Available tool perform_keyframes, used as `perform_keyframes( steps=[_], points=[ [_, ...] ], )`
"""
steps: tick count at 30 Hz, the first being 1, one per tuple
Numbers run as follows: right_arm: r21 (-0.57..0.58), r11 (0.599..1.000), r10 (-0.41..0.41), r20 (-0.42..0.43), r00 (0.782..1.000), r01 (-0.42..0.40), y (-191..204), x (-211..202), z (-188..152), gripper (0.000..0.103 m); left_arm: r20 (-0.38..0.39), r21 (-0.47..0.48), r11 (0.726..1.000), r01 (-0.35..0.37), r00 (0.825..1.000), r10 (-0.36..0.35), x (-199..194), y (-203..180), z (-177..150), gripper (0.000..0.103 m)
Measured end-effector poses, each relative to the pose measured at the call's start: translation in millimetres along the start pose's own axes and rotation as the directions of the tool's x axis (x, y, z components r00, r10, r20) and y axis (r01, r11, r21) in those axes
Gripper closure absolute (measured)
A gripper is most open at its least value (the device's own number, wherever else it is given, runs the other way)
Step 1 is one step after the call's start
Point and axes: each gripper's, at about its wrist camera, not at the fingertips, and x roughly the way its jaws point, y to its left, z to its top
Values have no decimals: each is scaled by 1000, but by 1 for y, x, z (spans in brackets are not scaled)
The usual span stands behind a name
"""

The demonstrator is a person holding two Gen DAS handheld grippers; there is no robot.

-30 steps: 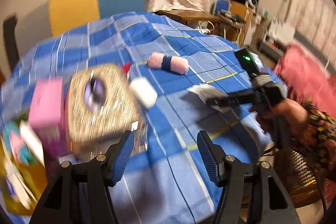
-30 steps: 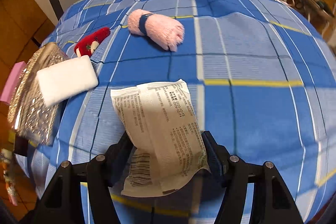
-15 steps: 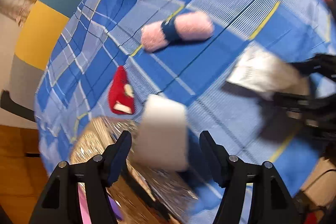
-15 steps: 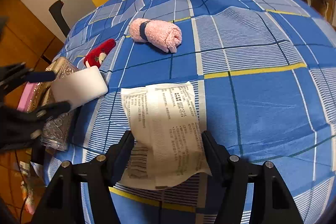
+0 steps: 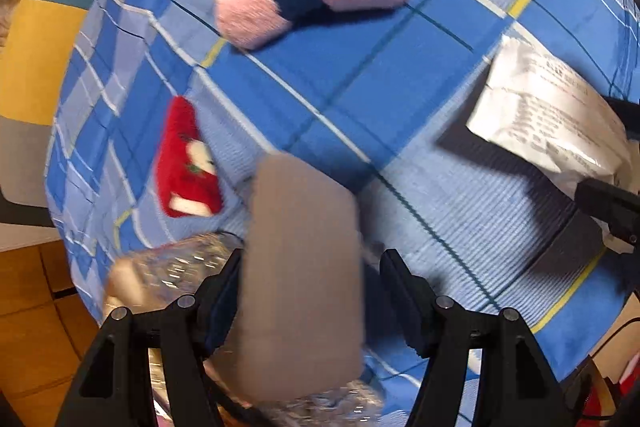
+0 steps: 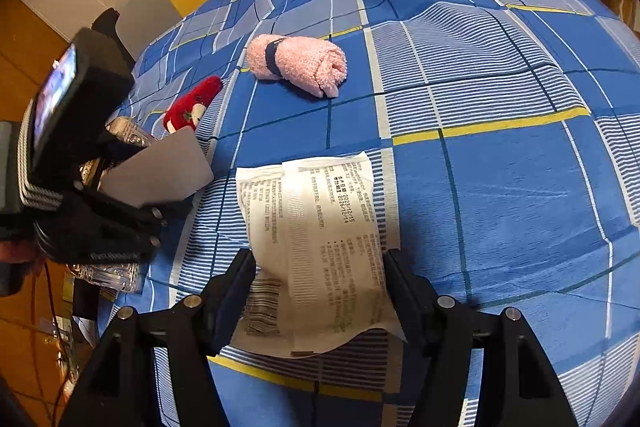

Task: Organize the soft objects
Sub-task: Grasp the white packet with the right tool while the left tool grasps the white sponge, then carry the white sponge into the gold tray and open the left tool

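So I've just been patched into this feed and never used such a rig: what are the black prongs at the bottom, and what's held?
No robot arm: a person holds one two-finger gripper per hand, each with a camera looking along its fingers. The left gripper straddles a white block lying on a glittery box; whether it grips is unclear. The right gripper has a printed white packet between its fingers, resting on the blue checked bedspread. Also there: a rolled pink towel and a red plush.

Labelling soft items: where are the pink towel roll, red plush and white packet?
pink towel roll [image 6: 298, 67], right wrist view, fluffy middle.
red plush [image 6: 192, 103], right wrist view, red body.
white packet [image 6: 320, 235], right wrist view, printed face.
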Motion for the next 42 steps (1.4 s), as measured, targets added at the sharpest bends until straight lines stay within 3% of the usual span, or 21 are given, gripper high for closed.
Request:
perform_keyframes(
  steps=[4, 8, 9, 13, 16, 22, 27, 31, 34, 36, 42],
  points=[
    [11, 1000, 8, -1, 1000, -8, -2, 0, 1, 36, 8, 5, 999, 36, 999, -36, 0, -12, -5, 37],
    [16, 1000, 10, -1, 1000, -10, -2, -1, 1, 36, 44, -21, 998, 60, 997, -59, -7, -20, -9, 62],
    [21, 1000, 12, -2, 1000, -12, -3, -1, 1, 37, 68, -26, 993, 111, 992, -109, -14, -23, -12, 62],
    [58, 998, 18, 2, 1000, -18, -9, -6, 2, 37, 132, 7, 969, 248, 960, -247, -38, -37, -21, 61],
    [88, 996, 10, 11, 1000, -11, -17, -10, 5, 37, 157, -54, 966, 252, 958, -241, -44, -35, -23, 60],
    [135, 991, -9, 24, 1000, 6, -29, -18, 7, 37, 145, -162, 930, 330, 940, -309, -30, -36, -26, 50],
    [157, 988, -8, 34, 999, 3, -35, -23, 10, 37, 152, -179, 920, 349, 934, -324, -27, -51, -31, 41],
    [157, 988, -4, 28, 1000, 0, -34, -22, 9, 37, 178, -247, 877, 412, 909, -377, -22, -54, -39, 36],
    [150, 989, -5, 25, 1000, 1, -32, -21, 9, 37, 213, -274, 861, 428, 900, -380, -21, -56, -51, 38],
    [150, 989, -6, 25, 1000, 2, -32, -20, 9, 37, 244, -285, 855, 434, 895, -373, -24, -57, -60, 46],
    [142, 990, -13, 25, 1000, 10, -32, -19, 8, 37, 365, -322, 790, 522, 838, -406, -38, -64, -93, 47]
  ],
)
